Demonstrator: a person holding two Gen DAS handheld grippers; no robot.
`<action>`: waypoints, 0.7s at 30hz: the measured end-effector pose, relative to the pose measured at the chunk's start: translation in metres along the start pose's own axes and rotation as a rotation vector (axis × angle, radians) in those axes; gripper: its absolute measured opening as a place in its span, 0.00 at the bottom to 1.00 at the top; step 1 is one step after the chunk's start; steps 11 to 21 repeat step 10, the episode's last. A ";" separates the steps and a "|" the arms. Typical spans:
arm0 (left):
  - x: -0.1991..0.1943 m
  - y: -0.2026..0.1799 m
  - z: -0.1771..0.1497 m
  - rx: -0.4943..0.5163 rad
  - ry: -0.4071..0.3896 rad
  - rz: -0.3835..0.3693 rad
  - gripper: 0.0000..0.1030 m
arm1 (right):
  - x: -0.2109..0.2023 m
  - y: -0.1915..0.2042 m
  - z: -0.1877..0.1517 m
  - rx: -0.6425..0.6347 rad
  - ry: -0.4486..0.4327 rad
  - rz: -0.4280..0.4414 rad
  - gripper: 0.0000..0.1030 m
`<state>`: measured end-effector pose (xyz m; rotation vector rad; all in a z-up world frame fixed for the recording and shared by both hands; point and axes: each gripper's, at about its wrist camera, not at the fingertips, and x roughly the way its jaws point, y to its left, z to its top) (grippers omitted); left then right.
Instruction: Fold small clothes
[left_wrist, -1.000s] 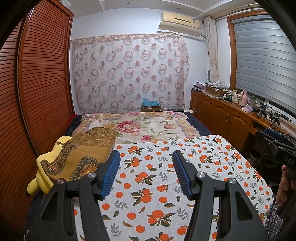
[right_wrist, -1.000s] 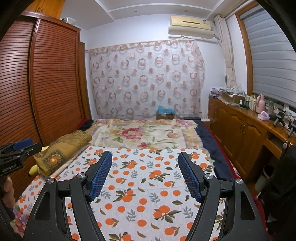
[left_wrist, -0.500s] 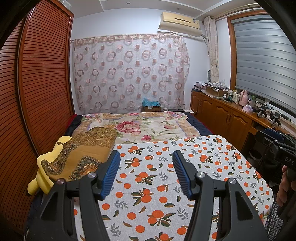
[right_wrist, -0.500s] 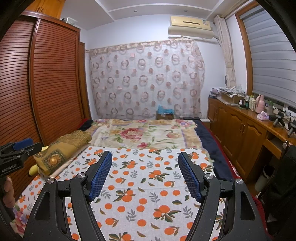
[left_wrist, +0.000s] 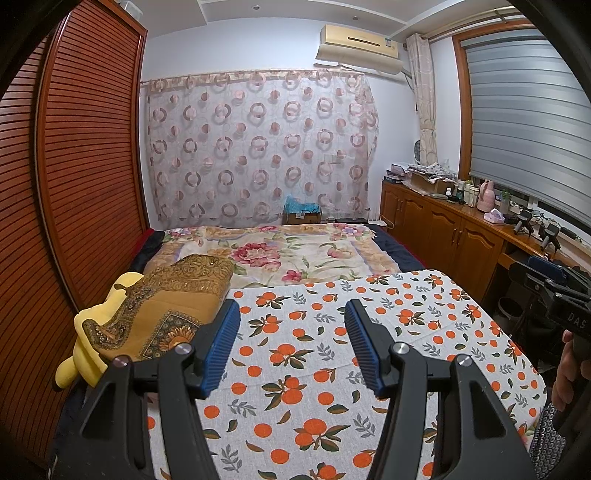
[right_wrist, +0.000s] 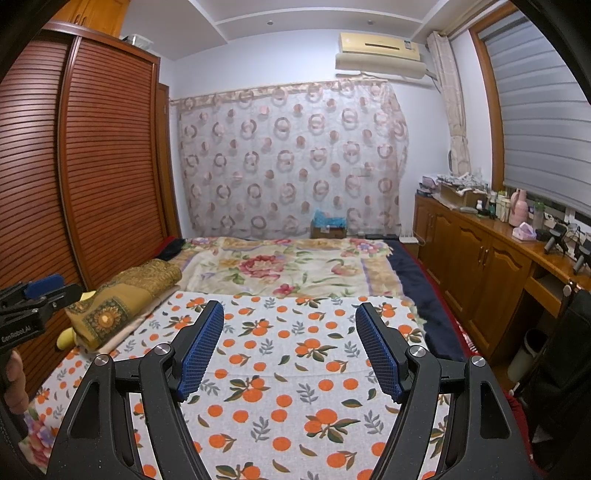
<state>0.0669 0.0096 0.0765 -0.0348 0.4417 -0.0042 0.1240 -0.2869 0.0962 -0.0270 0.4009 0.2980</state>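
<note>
I see no small garment on the bed. A white sheet with an orange-fruit print (left_wrist: 332, 354) covers the near part of the bed; it also shows in the right wrist view (right_wrist: 291, 369). My left gripper (left_wrist: 291, 314) is open and empty, held above the sheet. My right gripper (right_wrist: 290, 314) is open and empty above the same sheet. The right gripper's body shows at the right edge of the left wrist view (left_wrist: 554, 291), and the left gripper's body at the left edge of the right wrist view (right_wrist: 33, 299).
A folded gold patterned blanket (left_wrist: 173, 306) lies on a yellow plush (left_wrist: 88, 350) at the bed's left side. A floral quilt (left_wrist: 280, 254) covers the far half. A slatted wardrobe (left_wrist: 81, 177) stands left, a wooden sideboard (left_wrist: 454, 236) right.
</note>
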 end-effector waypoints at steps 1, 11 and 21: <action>0.000 0.000 0.000 0.001 0.000 0.000 0.57 | 0.000 0.000 0.000 0.001 0.001 0.000 0.74; 0.000 -0.001 -0.001 0.001 0.000 0.000 0.57 | 0.000 0.000 -0.001 0.000 -0.001 0.000 0.74; 0.000 -0.001 -0.001 0.001 0.000 0.000 0.57 | 0.000 0.000 -0.001 0.000 -0.001 0.000 0.74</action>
